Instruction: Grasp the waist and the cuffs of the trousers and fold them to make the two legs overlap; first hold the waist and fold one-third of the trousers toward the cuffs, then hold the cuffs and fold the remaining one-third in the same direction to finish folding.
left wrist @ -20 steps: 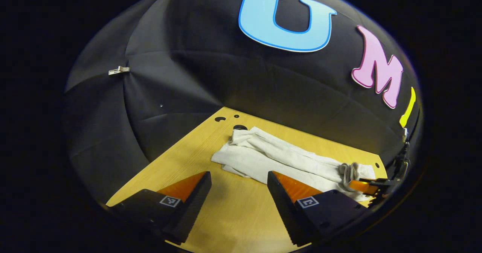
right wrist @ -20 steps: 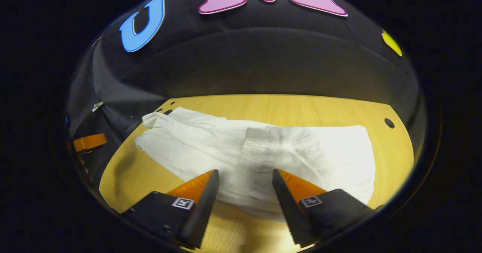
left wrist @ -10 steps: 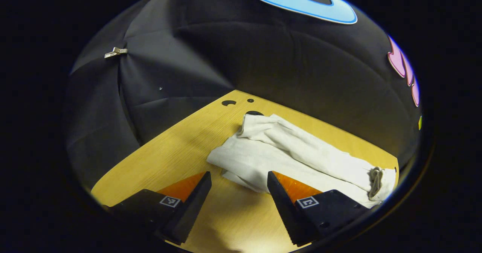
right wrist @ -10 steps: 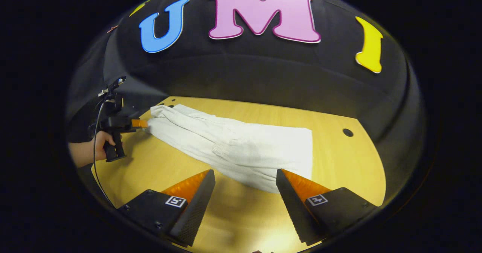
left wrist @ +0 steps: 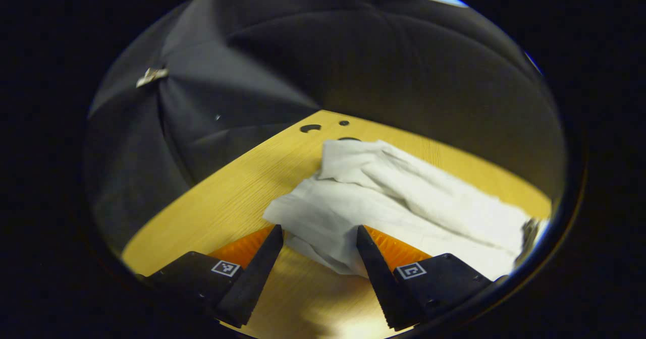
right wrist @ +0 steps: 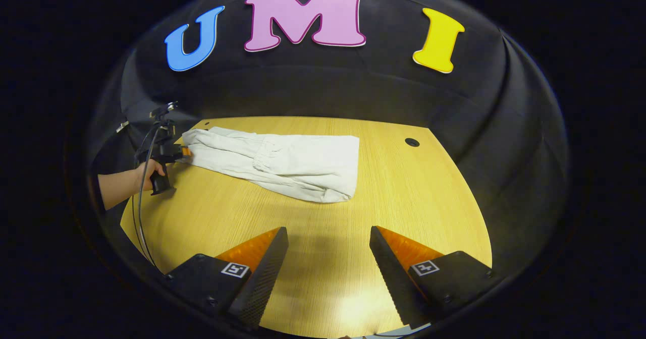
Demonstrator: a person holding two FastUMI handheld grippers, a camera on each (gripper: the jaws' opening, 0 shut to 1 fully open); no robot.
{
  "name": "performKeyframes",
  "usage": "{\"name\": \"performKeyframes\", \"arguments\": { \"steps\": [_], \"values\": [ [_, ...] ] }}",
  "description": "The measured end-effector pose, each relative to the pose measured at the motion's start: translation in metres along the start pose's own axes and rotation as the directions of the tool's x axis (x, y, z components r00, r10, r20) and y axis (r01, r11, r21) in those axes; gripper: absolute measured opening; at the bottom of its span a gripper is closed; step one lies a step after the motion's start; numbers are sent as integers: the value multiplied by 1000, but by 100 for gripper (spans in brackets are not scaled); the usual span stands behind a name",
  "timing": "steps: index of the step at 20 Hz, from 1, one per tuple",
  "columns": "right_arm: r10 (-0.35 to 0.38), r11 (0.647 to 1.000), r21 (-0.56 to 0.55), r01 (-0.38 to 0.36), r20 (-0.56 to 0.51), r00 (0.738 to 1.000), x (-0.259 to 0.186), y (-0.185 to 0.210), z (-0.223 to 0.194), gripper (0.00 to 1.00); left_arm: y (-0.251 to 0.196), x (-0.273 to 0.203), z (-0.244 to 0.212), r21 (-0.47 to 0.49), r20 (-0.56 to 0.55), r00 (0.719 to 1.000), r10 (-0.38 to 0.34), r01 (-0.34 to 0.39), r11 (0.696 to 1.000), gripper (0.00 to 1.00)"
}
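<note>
Trousers (right wrist: 282, 162): lie near the worktop's (right wrist: 404, 198) far-left corner, waist part already folded over.
Left gripper (left wrist: 318, 258): jaws spread around the cuff end, probably to pinch it.
Right gripper (right wrist: 328, 258): jaws spread, empty, well apart from the cloth.

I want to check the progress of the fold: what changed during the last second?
The right gripper pulled back from the white cloth trousers, open, over bare wooden table. The left gripper moved in until the cuff end lies between its open fingers. The trousers stayed folded at the waist end.
</note>
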State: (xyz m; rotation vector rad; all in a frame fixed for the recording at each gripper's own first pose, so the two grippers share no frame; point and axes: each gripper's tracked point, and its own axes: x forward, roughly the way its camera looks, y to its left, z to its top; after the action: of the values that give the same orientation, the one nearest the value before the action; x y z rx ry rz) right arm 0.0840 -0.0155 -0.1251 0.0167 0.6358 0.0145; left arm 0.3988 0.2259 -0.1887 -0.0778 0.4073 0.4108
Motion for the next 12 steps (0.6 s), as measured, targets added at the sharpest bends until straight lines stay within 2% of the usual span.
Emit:
{"name": "performKeyframes", "arguments": {
  "steps": [1, 3, 6, 7, 9, 10, 11, 12],
  "values": [
    [-4, 1000, -15, 4, -5, 1000, -2, 2, -5, 100, -14, 0, -1, 8, -12, 999, -44, 44, 999, 94],
    [-19, 997, -79, 18, -12, 1000, -5, 5, -12, 100, -25, 5, 1, 0, -11, 998, -58, 58, 998, 86],
    [13, 992, -127, -16, -22, 1000, -11, 18, -21, 99, -30, 7, 2, 9, -2, 996, -91, 91, 996, 84],
    [19, 992, -126, -22, -29, 999, -12, 21, -25, 98, -34, 7, 2, 32, -4, 994, -108, 108, 994, 75],
    [22, 995, -100, -26, -39, 999, -13, 22, -30, 98, -43, 7, 3, 58, -10, 990, -140, 141, 988, 47],
    [21, 996, -82, -24, -44, 999, -12, 21, -31, 98, -44, 10, 3, 67, -11, 989, -147, 147, 987, 43],
    [14, 998, -63, -17, -41, 999, -14, 19, -33, 98, -45, 8, 3, 78, -15, 988, -155, 156, 985, 34],
    [8, 999, -50, -10, -39, 999, -14, 17, -33, 98, -47, 11, 3, 96, -23, 985, -170, 171, 980, 30]
  ]
}}
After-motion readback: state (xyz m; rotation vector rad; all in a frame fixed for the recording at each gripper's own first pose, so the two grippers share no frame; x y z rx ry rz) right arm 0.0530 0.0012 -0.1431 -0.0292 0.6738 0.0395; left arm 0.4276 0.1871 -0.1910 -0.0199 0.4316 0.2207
